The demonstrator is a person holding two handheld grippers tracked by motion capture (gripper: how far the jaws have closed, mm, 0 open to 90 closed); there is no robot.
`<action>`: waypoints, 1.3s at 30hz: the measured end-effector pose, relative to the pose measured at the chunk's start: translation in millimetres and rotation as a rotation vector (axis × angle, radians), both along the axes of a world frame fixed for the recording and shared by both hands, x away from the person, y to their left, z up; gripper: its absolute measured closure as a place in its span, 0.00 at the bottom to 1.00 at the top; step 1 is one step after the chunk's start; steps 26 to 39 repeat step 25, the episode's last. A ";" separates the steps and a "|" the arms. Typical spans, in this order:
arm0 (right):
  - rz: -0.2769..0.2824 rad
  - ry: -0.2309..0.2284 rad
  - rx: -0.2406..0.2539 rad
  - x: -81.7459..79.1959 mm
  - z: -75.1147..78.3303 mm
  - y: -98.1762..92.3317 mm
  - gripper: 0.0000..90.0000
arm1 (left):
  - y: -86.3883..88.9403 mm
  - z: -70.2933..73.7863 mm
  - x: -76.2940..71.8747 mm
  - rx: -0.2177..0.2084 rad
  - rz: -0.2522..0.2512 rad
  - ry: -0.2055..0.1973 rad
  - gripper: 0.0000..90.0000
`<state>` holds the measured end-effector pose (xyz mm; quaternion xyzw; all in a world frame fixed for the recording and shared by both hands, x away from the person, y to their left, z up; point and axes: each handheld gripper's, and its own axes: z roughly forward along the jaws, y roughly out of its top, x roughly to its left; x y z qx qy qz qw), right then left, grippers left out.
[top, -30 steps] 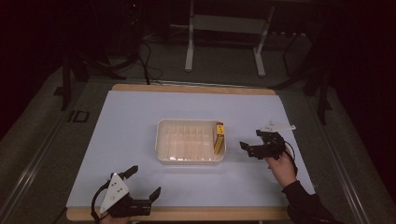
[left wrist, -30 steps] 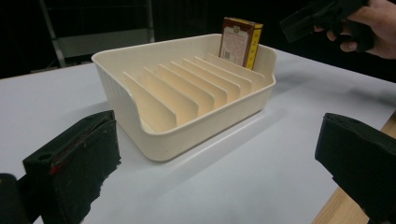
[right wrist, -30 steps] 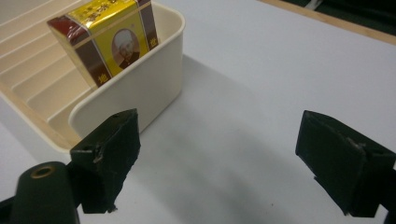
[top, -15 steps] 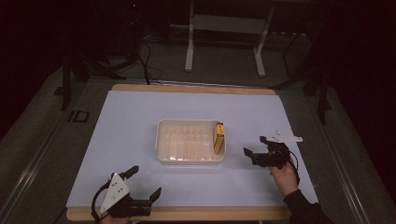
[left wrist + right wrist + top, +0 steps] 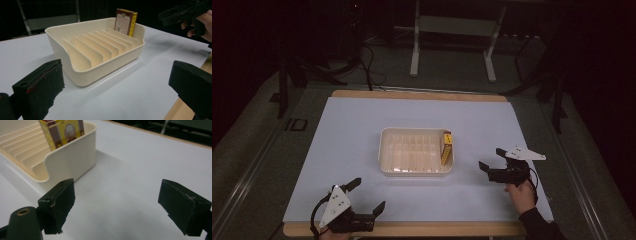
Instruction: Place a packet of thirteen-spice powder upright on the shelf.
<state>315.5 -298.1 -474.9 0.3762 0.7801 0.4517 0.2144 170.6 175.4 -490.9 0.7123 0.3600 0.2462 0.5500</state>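
Nearest the person, the left gripper sits at the table's front edge, well short of the cream rack, jaws spread wide with nothing between them. Right of the rack, apart from it, the right gripper points toward it — jaws also spread, empty. Farther off, a yellow box stands upright in the rack's rightmost slot — the one nearest the right gripper — against the end wall.

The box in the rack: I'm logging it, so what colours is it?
The box is yellow and maroon-brown, printed; best seen in the right gripper view.
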 end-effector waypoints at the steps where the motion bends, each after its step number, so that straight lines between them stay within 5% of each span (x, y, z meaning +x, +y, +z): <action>1: -0.006 -0.004 -0.003 0.3 0.0 -0.5 0.15 | 0.0 0.0 0.0 0.000 -0.001 0.000 0.00; 11: -0.037 0.002 -0.015 3.8 -3.3 -2.7 0.15 | -0.2 0.3 -0.6 -0.001 -0.002 0.000 0.00; 17: -0.018 -0.005 0.031 5.8 -0.8 -9.7 0.16 | -0.3 0.6 -0.8 0.002 -0.004 -0.002 0.00; 22: -0.063 -0.011 0.008 5.5 -0.7 -11.1 0.16 | -0.4 0.6 -0.7 0.003 -0.004 -0.002 0.00; 39: -0.066 -0.007 0.006 6.1 -1.0 -11.1 0.16 | -0.6 0.7 -0.7 0.003 -0.004 -0.003 0.00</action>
